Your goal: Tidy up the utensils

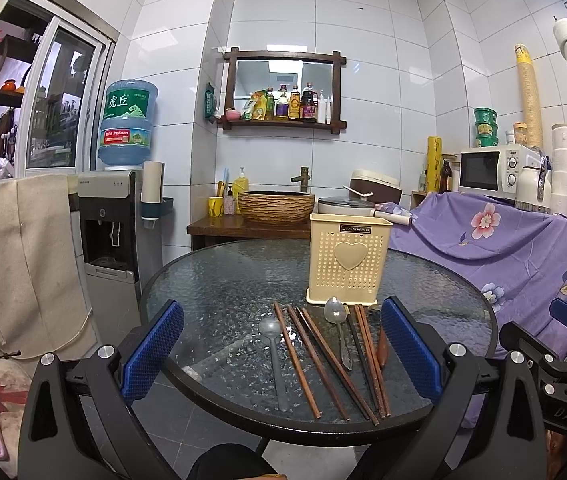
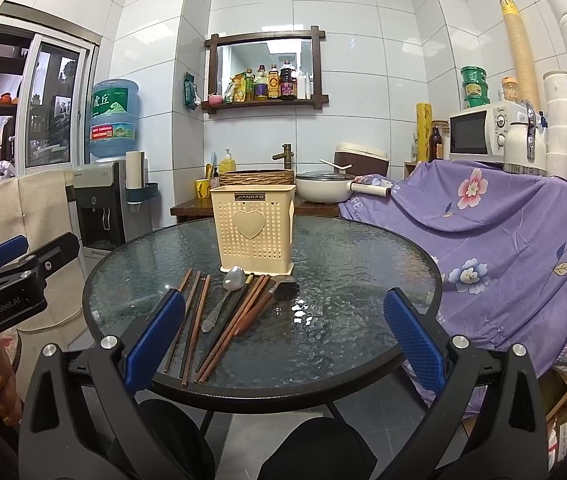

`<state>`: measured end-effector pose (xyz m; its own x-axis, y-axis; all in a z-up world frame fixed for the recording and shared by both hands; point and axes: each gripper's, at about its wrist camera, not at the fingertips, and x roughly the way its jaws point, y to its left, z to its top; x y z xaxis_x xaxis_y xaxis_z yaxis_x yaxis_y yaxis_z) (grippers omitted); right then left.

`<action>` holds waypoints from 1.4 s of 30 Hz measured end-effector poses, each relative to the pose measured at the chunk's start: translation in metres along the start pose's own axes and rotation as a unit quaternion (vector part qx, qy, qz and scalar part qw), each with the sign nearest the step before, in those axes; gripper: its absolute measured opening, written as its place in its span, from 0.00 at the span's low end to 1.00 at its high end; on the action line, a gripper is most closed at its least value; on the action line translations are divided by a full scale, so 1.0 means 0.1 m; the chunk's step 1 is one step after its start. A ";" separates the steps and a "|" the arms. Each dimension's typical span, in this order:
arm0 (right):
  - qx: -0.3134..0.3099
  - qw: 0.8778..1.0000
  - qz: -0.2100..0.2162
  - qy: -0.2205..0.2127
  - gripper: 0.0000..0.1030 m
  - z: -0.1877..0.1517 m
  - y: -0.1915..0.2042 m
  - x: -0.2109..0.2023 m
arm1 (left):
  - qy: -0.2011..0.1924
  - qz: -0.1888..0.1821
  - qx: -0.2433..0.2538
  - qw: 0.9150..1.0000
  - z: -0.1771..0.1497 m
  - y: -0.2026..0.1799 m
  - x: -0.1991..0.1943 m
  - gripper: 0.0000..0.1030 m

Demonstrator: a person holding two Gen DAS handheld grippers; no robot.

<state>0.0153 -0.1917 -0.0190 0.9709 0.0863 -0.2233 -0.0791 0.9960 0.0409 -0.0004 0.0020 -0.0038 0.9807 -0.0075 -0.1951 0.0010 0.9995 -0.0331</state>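
Note:
A cream perforated utensil holder with a heart stands upright on the round glass table; it also shows in the right wrist view. In front of it lie several brown chopsticks, a metal spoon, a translucent spoon and a wooden spoon. The chopsticks and metal spoon show in the right wrist view too. My left gripper is open and empty above the utensils at the near edge. My right gripper is open and empty, right of the pile.
A water dispenser stands at the left. Behind the table is a wooden counter with a woven basin and a pot. A purple floral cloth covers furniture at the right, with a microwave on it.

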 end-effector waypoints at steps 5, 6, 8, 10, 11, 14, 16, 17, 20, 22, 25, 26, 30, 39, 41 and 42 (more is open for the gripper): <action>0.001 1.000 0.000 0.001 0.95 0.01 -0.01 0.01 | 0.001 0.000 0.001 1.000 0.00 0.02 0.00 0.94; 0.001 1.000 0.000 0.001 0.95 0.01 -0.01 0.01 | 0.001 0.000 0.000 1.000 0.00 0.01 0.00 0.94; 0.000 1.000 -0.001 0.000 0.95 0.01 -0.01 0.01 | 0.001 0.000 0.000 1.000 0.00 0.02 0.00 0.94; 0.000 1.000 -0.001 0.001 0.95 0.01 -0.01 0.01 | 0.001 0.001 0.001 1.000 0.00 0.02 0.00 0.94; 0.001 1.000 0.000 0.002 0.95 0.01 -0.01 0.01 | 0.001 0.000 0.000 1.000 0.00 0.01 0.00 0.94; 0.001 1.000 -0.001 0.002 0.95 0.00 -0.01 0.01 | 0.001 0.001 0.001 1.000 0.00 0.02 0.00 0.94; 0.001 1.000 -0.001 0.003 0.95 0.01 -0.02 0.01 | 0.001 0.000 0.000 1.000 0.00 0.01 0.00 0.94; 0.001 1.000 -0.001 0.004 0.95 0.01 -0.02 0.01 | 0.001 0.001 0.000 1.000 0.00 0.01 0.00 0.94; 0.000 1.000 -0.002 0.004 0.95 0.00 -0.02 0.02 | 0.000 0.001 0.000 1.000 0.00 0.01 0.00 0.94; 0.000 1.000 -0.003 0.005 0.95 0.00 -0.02 0.02 | 0.001 0.001 0.001 1.000 0.00 0.02 0.01 0.94; -0.001 1.000 -0.002 0.008 0.95 0.00 -0.01 0.05 | 0.002 0.001 0.001 1.000 -0.01 0.02 0.01 0.94; -0.002 1.000 -0.002 0.010 0.95 0.00 0.00 0.06 | 0.005 0.002 0.003 1.000 -0.01 0.02 0.02 0.94; -0.014 1.000 -0.007 0.019 0.95 0.00 0.00 0.16 | 0.043 0.012 -0.004 0.999 -0.08 0.11 0.20 0.94; -0.002 0.992 0.016 0.124 0.95 -0.03 -0.19 0.84 | 0.180 0.042 0.004 0.983 -0.23 0.45 0.95 0.94; 0.002 0.989 0.026 0.146 0.95 -0.05 -0.22 0.99 | 0.191 0.037 -0.001 0.981 -0.23 0.49 1.04 0.94; 0.008 0.987 0.029 0.160 0.95 -0.06 -0.24 1.08 | 0.196 0.033 -0.001 0.980 -0.22 0.50 1.07 0.92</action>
<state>0.1208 -0.2064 -0.0502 0.8436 0.1480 -0.5162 -0.1266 0.9890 0.0765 0.1007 0.0503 -0.0477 0.8283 0.0452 -0.5585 -0.0607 0.9981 -0.0092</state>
